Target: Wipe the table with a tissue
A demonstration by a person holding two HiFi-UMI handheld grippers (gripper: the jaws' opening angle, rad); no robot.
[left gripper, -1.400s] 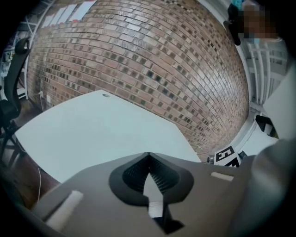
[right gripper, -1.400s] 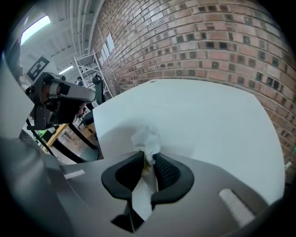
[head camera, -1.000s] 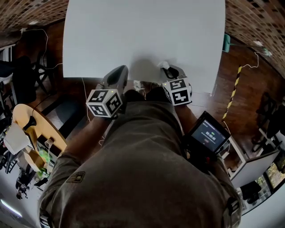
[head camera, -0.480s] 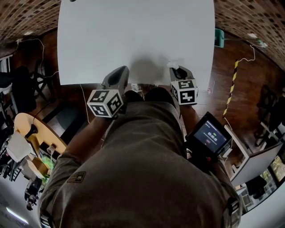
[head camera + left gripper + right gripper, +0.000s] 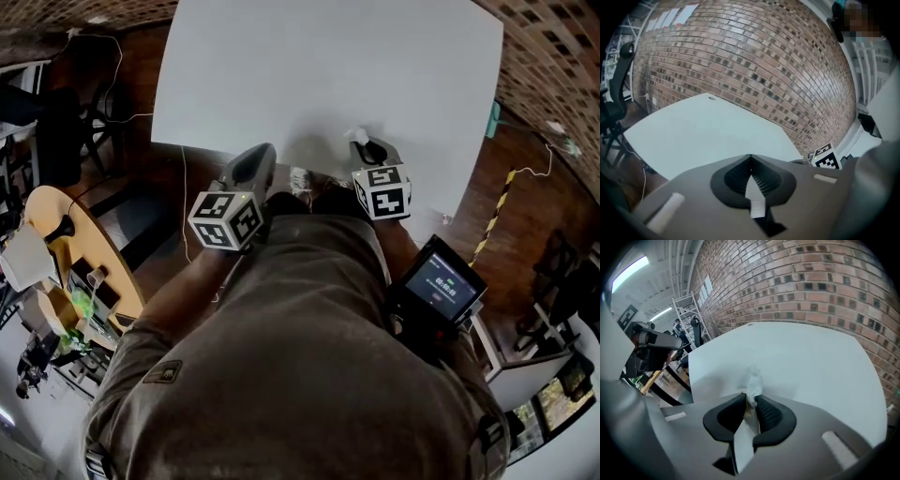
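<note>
Wide bare run of white table (image 5: 328,75) toward 12 o'clock, ending at a brick wall (image 5: 754,61) past the far edge; near edge right by both claws. Pinched tight in the right gripper (image 5: 749,404): a crumpled tissue (image 5: 753,383), poking out past the tips toward 12, just inside that near edge; contact with the top not clear. Pressed together on nothing: the left gripper (image 5: 750,161), at 9 o'clock from the right one. Versus half a second back, same pinch, same spot by the edge; tabletop now skewed in head view.
</note>
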